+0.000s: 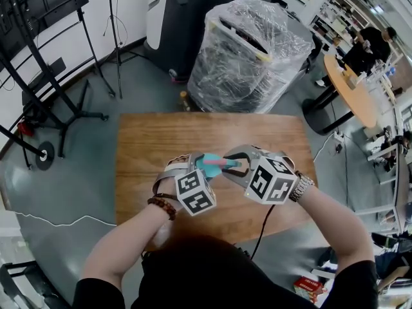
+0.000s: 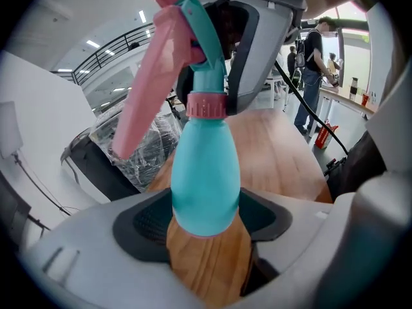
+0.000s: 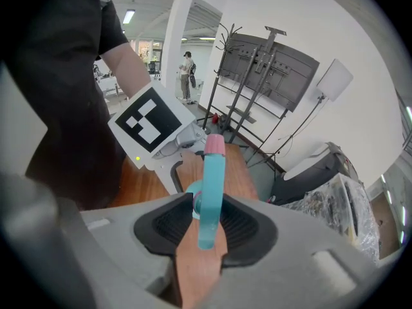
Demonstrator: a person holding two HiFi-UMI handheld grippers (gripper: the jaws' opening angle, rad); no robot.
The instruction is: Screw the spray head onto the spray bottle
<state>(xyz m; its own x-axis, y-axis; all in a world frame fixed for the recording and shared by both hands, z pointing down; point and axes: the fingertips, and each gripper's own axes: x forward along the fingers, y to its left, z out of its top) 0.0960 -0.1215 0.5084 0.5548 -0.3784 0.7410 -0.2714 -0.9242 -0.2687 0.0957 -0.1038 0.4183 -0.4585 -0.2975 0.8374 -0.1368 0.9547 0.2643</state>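
Observation:
A teal spray bottle (image 1: 207,165) is held in the air over the wooden table (image 1: 161,140), between both grippers. My left gripper (image 2: 206,221) is shut on the bottle's (image 2: 205,179) rounded body. Above the pink collar (image 2: 206,105) the teal spray head (image 2: 199,37) sits on the neck, its pink trigger (image 2: 145,102) hanging to the left. My right gripper (image 3: 206,221) is shut on the spray head (image 3: 211,192), whose pink nozzle tip (image 3: 214,145) points away from it. In the head view the left gripper (image 1: 193,164) and right gripper (image 1: 235,164) face each other, almost touching.
A plastic-wrapped machine (image 1: 251,50) stands beyond the table's far edge. Black stands (image 1: 58,95) with cables are on the floor to the left. A round table (image 1: 351,89) with a person (image 1: 367,44) beside it is at the far right.

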